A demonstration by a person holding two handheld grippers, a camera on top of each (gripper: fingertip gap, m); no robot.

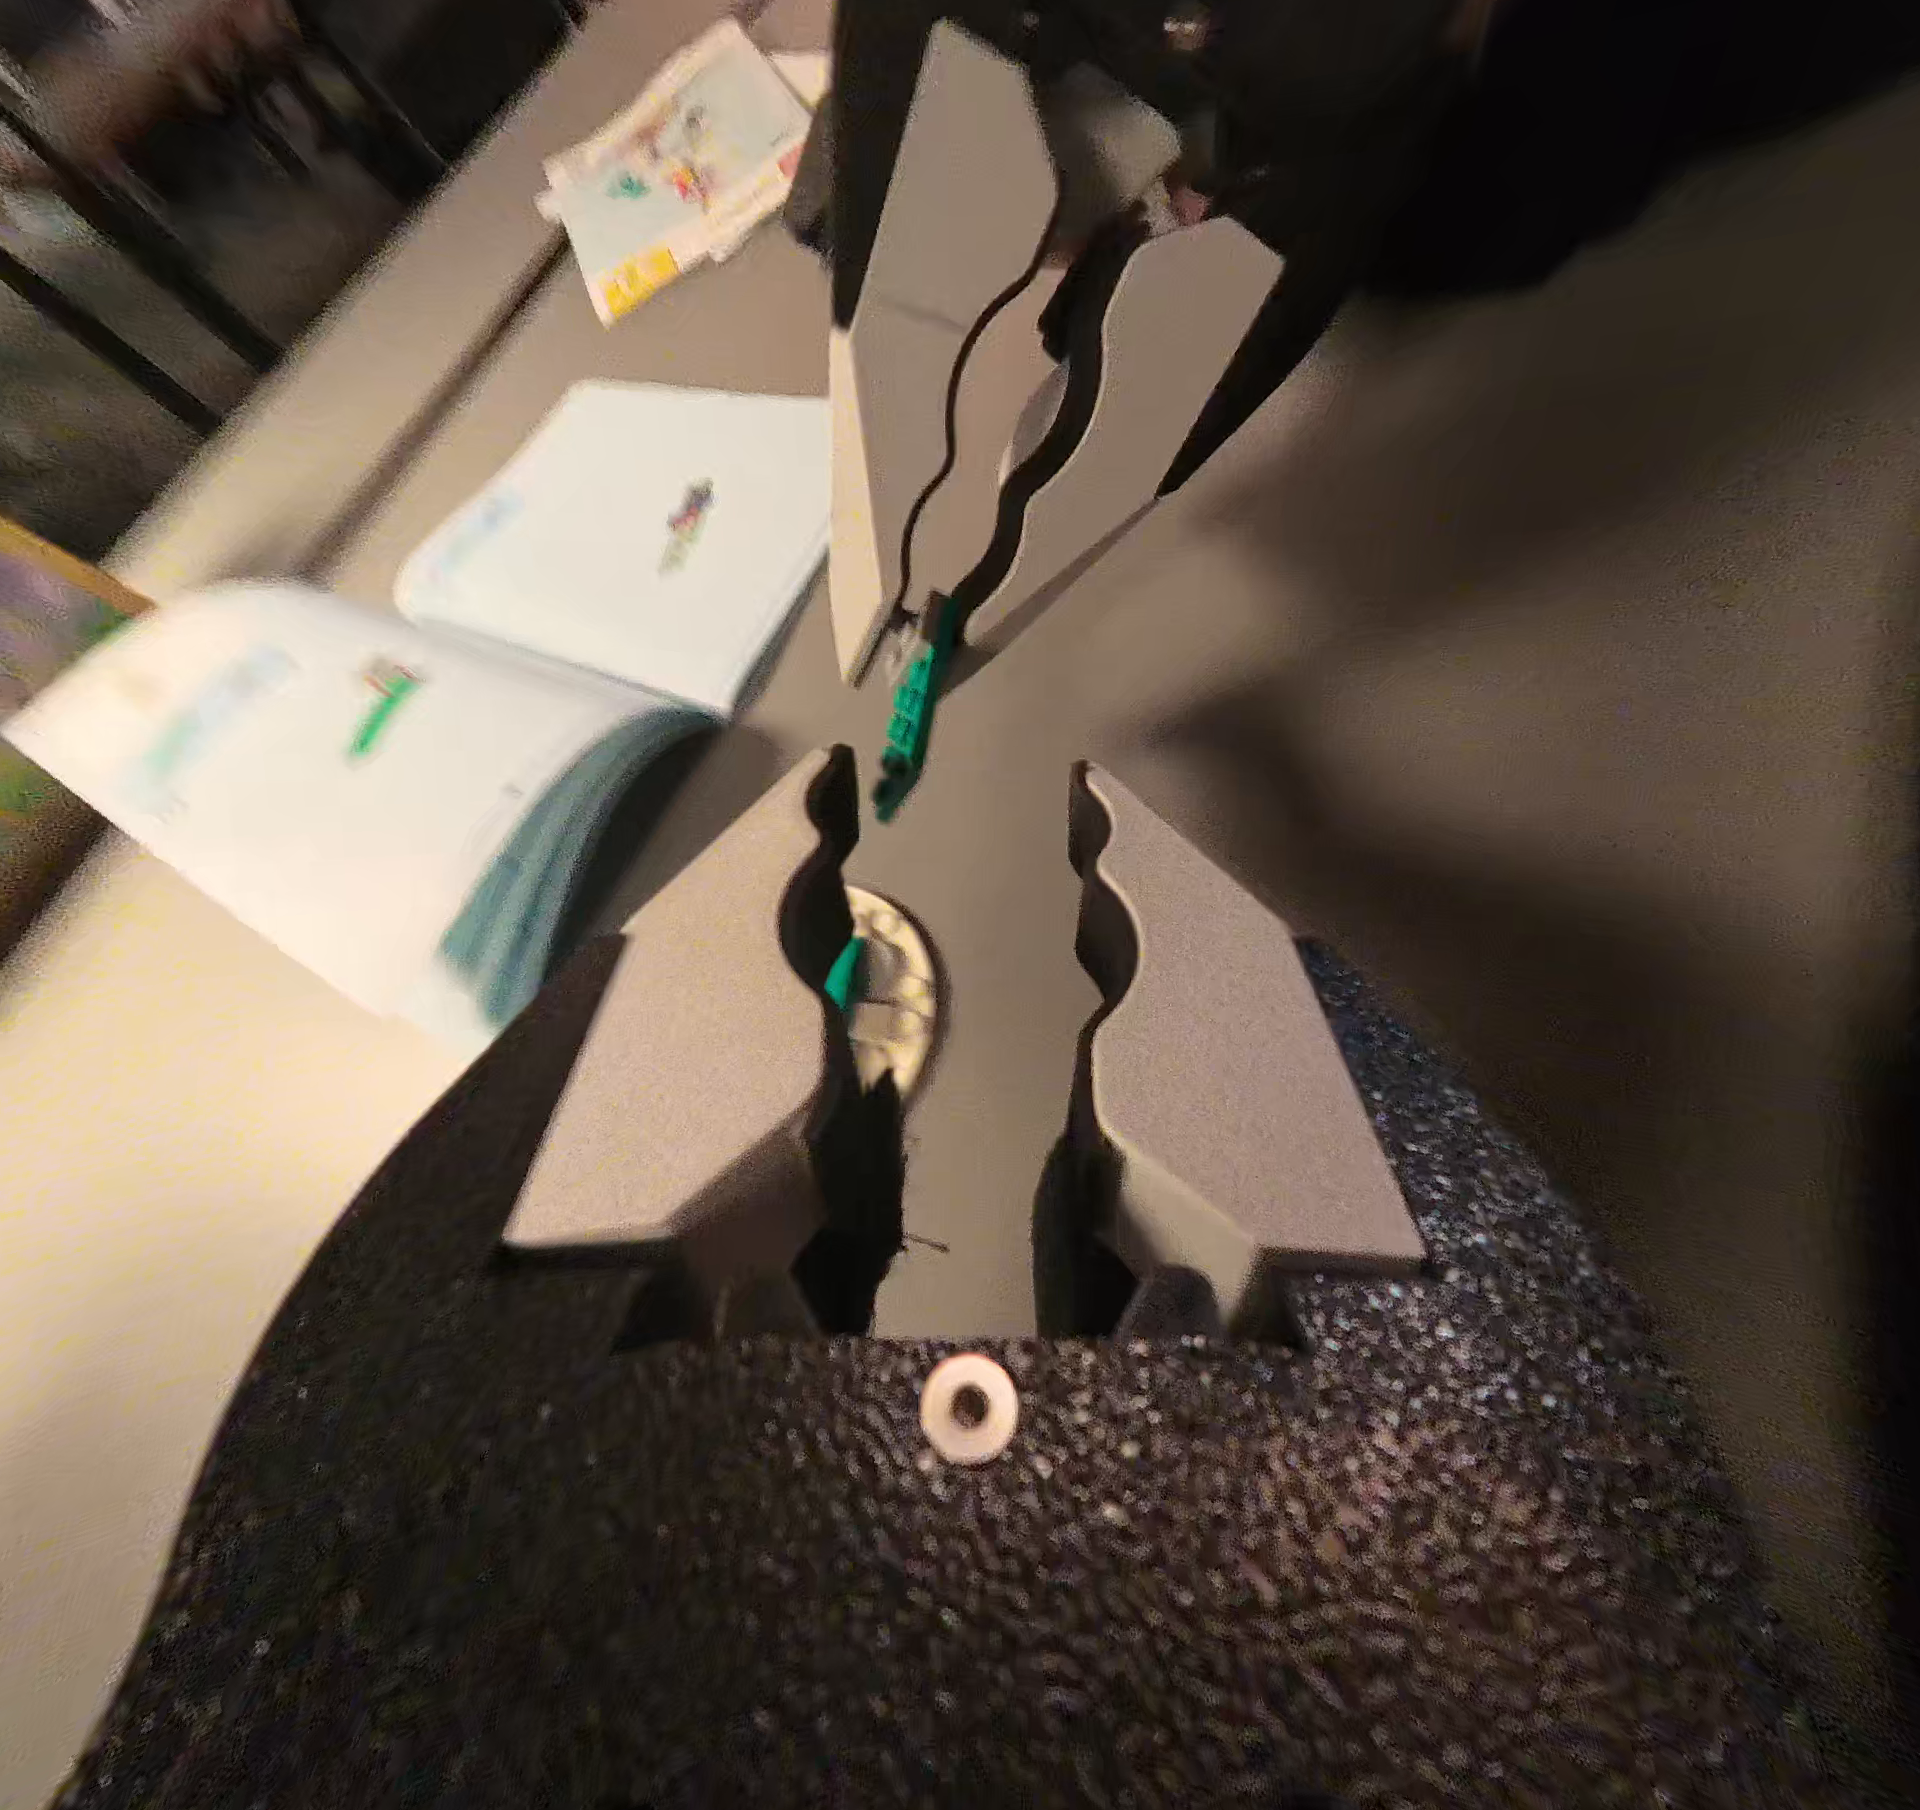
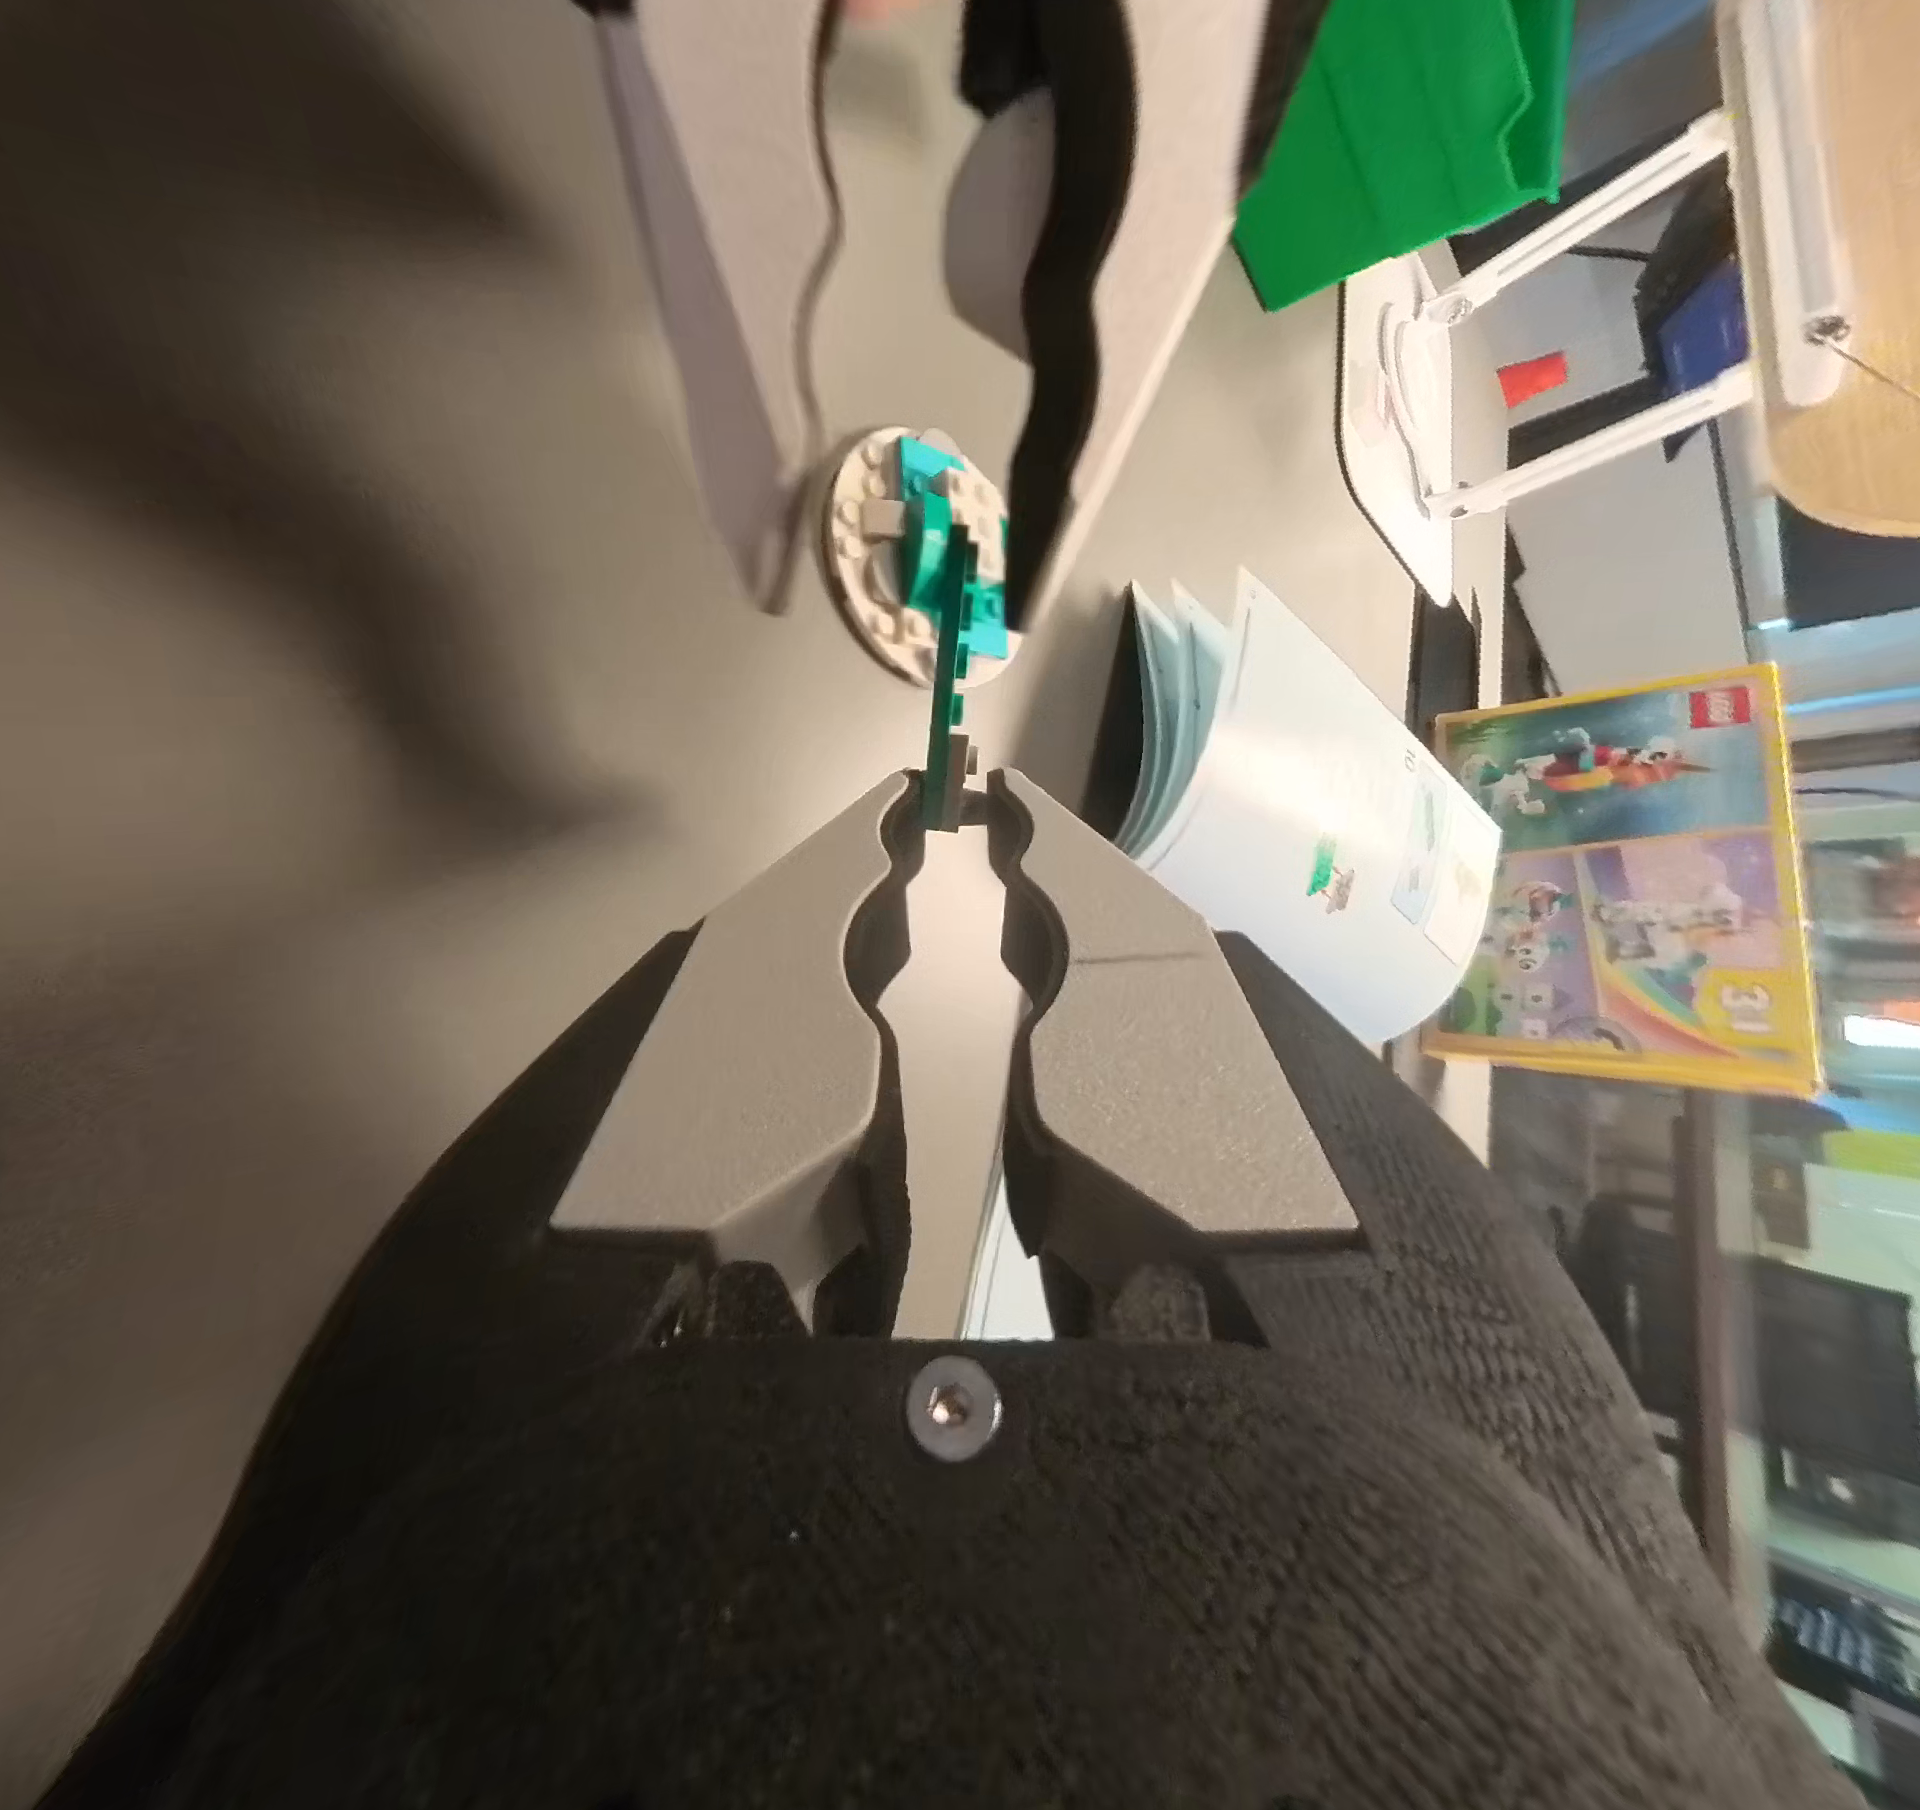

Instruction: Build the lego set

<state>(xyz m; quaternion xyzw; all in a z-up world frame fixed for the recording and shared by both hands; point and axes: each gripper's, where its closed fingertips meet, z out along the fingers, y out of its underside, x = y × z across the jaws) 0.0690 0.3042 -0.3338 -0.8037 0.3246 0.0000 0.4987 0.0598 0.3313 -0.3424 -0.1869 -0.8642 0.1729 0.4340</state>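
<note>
A round light-grey lego plate [image 2: 858, 555] with teal bricks [image 2: 928, 498] on it lies on the grey table [image 2: 416, 877]. My left gripper [image 1: 961, 789] is open, with a finger on either side of the round plate [image 1: 914, 991]; it also shows in the right wrist view [image 2: 894, 609], coming from the top. My right gripper [image 2: 951, 786] is shut on one end of a long dark-green plate strip [image 2: 948, 680] with a small grey piece. The strip's far end reaches over the round plate. In the left wrist view the right gripper [image 1: 914, 640] comes from above, holding the strip [image 1: 912, 721].
An open instruction booklet [image 1: 416, 721] lies beside the build and also shows in the right wrist view [image 2: 1299, 825]. More leaflets [image 1: 675, 181] lie farther back. A yellow lego box [image 2: 1621, 877], a green bin [image 2: 1403, 98] and a white lamp stand [image 2: 1558, 306] stand at the table's edge. My left and right fingertips are right by each other.
</note>
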